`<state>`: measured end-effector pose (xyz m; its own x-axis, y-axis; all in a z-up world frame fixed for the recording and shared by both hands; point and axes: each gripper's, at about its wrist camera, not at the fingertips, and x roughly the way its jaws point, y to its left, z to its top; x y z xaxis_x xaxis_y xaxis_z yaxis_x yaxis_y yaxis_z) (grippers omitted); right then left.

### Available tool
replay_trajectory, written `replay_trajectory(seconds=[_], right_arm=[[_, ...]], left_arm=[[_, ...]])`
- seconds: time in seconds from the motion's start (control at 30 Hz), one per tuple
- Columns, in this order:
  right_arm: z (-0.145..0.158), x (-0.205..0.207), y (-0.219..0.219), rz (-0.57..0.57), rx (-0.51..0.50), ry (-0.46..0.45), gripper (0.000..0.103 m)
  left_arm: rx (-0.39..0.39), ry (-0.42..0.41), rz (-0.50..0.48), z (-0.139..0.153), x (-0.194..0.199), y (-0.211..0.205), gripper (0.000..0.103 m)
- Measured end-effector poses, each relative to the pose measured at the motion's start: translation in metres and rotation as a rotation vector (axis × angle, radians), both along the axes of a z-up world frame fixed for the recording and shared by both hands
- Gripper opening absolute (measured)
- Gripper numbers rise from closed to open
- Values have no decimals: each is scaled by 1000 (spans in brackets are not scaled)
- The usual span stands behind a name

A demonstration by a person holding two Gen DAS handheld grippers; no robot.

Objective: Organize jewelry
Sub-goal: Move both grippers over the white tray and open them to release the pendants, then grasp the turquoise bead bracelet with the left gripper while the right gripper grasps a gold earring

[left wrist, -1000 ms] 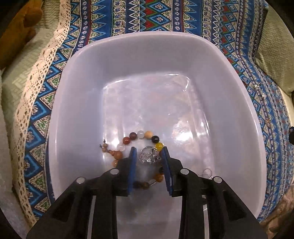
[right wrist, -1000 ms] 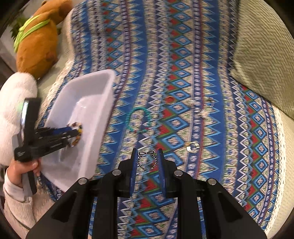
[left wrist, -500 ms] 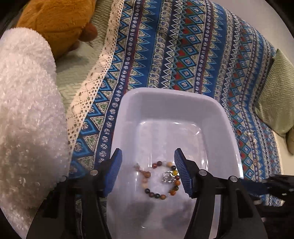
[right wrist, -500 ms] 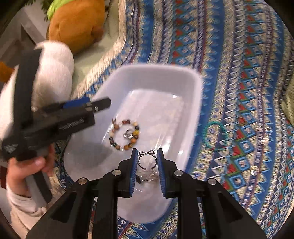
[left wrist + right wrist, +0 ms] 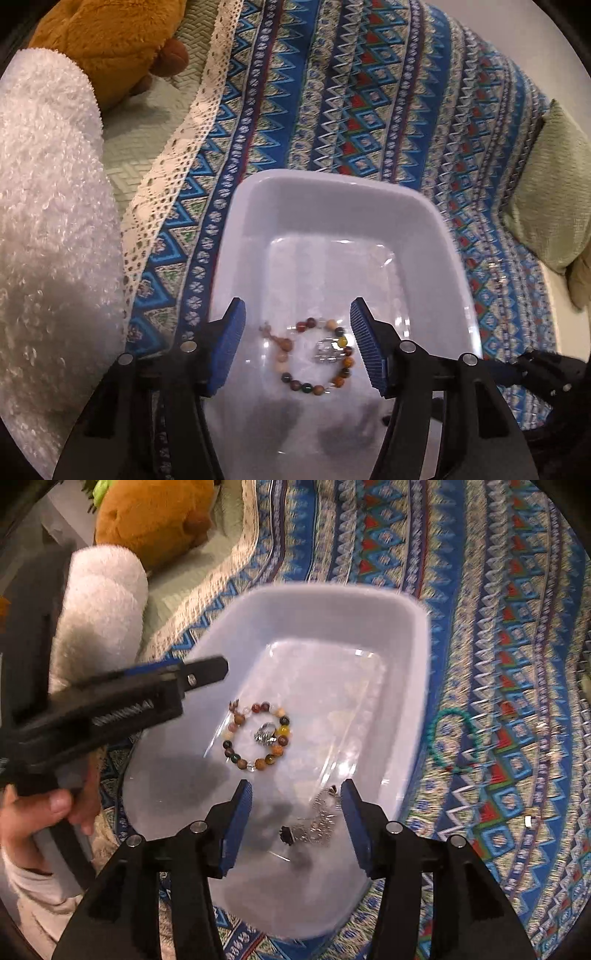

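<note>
A white plastic tub (image 5: 332, 192) (image 5: 417, 657) sits on a patterned blue cloth. In it lie a multicoloured bead bracelet (image 5: 314, 358) (image 5: 256, 736) with a silver ring (image 5: 327, 349) (image 5: 265, 734) inside its loop, and a small pile of silver jewelry with a dark piece (image 5: 314, 827). My left gripper (image 5: 297, 349) is open and empty above the bracelet; it also shows in the right wrist view (image 5: 199, 672). My right gripper (image 5: 295, 823) is open and empty above the silver pile.
A green bead bracelet (image 5: 456, 738) and a small silver ring (image 5: 529, 820) lie on the cloth right of the tub. A white fluffy cushion (image 5: 48, 229), a brown plush toy (image 5: 110, 40) and a green pillow (image 5: 554, 199) surround the cloth.
My left gripper let go of the silver ring, opened and pulled back above the tub. My right gripper carried the bow ring over the tub and opened; the ring dropped in.
</note>
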<state>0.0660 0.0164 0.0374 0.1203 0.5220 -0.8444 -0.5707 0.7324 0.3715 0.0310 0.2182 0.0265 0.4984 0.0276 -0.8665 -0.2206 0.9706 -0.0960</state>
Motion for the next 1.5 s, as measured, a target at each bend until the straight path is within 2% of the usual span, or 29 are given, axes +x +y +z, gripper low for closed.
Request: replay_trajectory(seconds=[0.07, 0.1, 0.13, 0.2, 0.27, 0.3, 0.4, 0.47, 0.57, 0.67, 0.73, 0.83, 0.87, 0.9, 0.93, 1.0, 1.07, 1.2, 1.3, 1.5], right_arm=[[18, 2, -25, -30, 9, -40, 51], [24, 5, -35, -58, -5, -67, 57], [30, 9, -51, -103, -32, -112, 66], [32, 17, -78, -183, -105, -200, 68], [20, 30, -105, -257, -203, -234, 68], [10, 36, -115, -285, -231, -226, 69], [-36, 57, -143, -349, -299, -122, 68], [-62, 66, -150, -376, -337, -73, 68], [-84, 73, -148, -382, -359, -28, 67], [-92, 73, -144, -373, -376, -31, 60], [-100, 71, -141, -347, -392, -24, 49], [-107, 67, -137, -335, -392, -20, 42], [-107, 67, -137, -337, -380, -15, 37], [-107, 67, -136, -339, -374, -10, 24], [-107, 68, -137, -344, -366, -2, 24], [-104, 73, -141, -360, -342, 14, 24], [-99, 77, -150, -384, -321, 27, 12], [-73, 84, -180, -428, -260, 22, 9], [-65, 89, -196, -442, -233, 32, 8], [-53, 99, -236, -492, -209, 47, 7]], left_arm=[[-26, -16, -16, 4, -1, -5, 55], [-35, -20, -30, 5, 0, -9, 55], [-39, -19, -41, 5, 0, -13, 55], [-40, -13, -54, 5, 2, -19, 56], [-35, -11, -60, 5, 2, -25, 56], [-35, -10, -63, 4, 2, -27, 56], [-38, -5, -72, 3, 3, -30, 56], [-33, 1, -77, 2, 4, -31, 56], [-31, 10, -83, 0, 5, -33, 57], [-28, 14, -89, -2, 5, -34, 57], [-28, 15, -92, -2, 5, -34, 57], [-33, 14, -100, -2, 6, -35, 57], [-34, 15, -103, -3, 6, -36, 57], [-36, 17, -107, -3, 6, -37, 57], [-42, 18, -115, -4, 6, -39, 57], [-80, 15, -133, -3, 7, -46, 57], [-129, 8, -160, -1, 7, -58, 57], [-148, -11, -233, 12, 13, -105, 61], [-180, -2, -269, 12, 28, -145, 62], [-150, 78, -275, -22, 66, -210, 62]])
